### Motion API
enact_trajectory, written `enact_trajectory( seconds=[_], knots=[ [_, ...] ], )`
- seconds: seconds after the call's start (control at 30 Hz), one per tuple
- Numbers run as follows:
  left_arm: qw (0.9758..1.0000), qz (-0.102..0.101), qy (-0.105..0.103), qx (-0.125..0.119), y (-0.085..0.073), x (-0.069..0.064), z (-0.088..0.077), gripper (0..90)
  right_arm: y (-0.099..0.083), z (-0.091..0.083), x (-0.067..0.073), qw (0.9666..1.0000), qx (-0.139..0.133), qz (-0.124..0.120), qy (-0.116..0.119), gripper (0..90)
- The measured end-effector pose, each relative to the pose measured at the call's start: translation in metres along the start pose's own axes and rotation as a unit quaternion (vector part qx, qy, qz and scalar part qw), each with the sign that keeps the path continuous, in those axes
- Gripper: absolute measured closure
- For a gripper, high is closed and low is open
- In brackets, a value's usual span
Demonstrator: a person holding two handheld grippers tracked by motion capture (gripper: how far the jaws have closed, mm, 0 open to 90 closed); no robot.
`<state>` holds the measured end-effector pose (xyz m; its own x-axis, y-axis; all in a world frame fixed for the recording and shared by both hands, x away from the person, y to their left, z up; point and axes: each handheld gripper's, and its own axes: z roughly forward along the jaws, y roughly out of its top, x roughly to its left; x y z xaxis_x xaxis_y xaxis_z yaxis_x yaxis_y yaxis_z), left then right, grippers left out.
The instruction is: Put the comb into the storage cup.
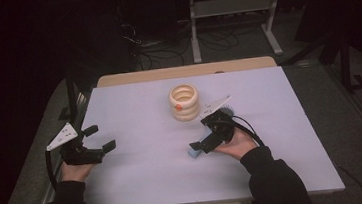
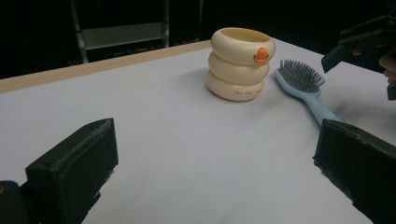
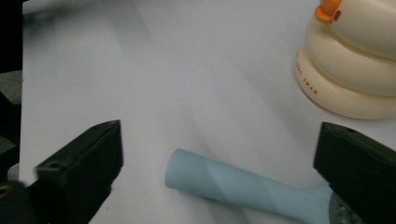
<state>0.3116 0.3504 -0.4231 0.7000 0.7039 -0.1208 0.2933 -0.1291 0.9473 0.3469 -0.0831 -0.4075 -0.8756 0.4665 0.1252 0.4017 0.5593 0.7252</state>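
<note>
A light blue hairbrush (image 1: 194,152) lies on the white table (image 1: 141,176), just right of a cream ringed cup (image 1: 184,101) with an orange duck beak. My right gripper (image 1: 198,134) is open over the brush. In the right gripper view the brush handle (image 3: 233,184) lies between the wide jaws of the right gripper (image 3: 219,172), and the cup (image 3: 355,74) stands at the upper right. My left gripper (image 1: 101,138) is open and holds nothing near the table's left edge. The left gripper (image 2: 217,177) faces the cup (image 2: 239,63) and the brush's bristled head (image 2: 303,81).
The other hand's gripper (image 2: 359,42) shows at the far right of the left gripper view. A wooden strip (image 1: 186,71) borders the table's far edge. Beyond it are a metal rack frame (image 1: 230,12) and floor cables (image 1: 159,49).
</note>
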Motion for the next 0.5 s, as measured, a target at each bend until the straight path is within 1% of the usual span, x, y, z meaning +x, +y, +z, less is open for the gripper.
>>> enact_trajectory(
  seconds=[0.1, 0.27, 0.37, 0.5],
  knots=[
    [1.0000, 0.000, 0.000, 0.000, 0.000, 0.000, 0.000, 0.0, 0.000, 0.002, -0.001, 1.0000, 0.002, 0.003, 0.001, 5.5],
    [1.0000, 0.001, -0.001, 0.001, 0.000, 0.000, 0.000, 0.0, -0.001, 0.005, -0.005, 0.9999, 0.005, 0.010, 0.002, 13.2],
    [1.0000, 0.000, -0.001, 0.001, 0.000, 0.000, 0.001, 0.0, -0.001, 0.008, -0.007, 0.9998, 0.012, 0.013, 0.000, 15.3],
    [1.0000, 0.001, -0.001, 0.000, 0.000, 0.000, 0.000, 0.0, -0.001, 0.013, -0.008, 0.9995, 0.027, 0.013, 0.004, 26.3]
  ],
)
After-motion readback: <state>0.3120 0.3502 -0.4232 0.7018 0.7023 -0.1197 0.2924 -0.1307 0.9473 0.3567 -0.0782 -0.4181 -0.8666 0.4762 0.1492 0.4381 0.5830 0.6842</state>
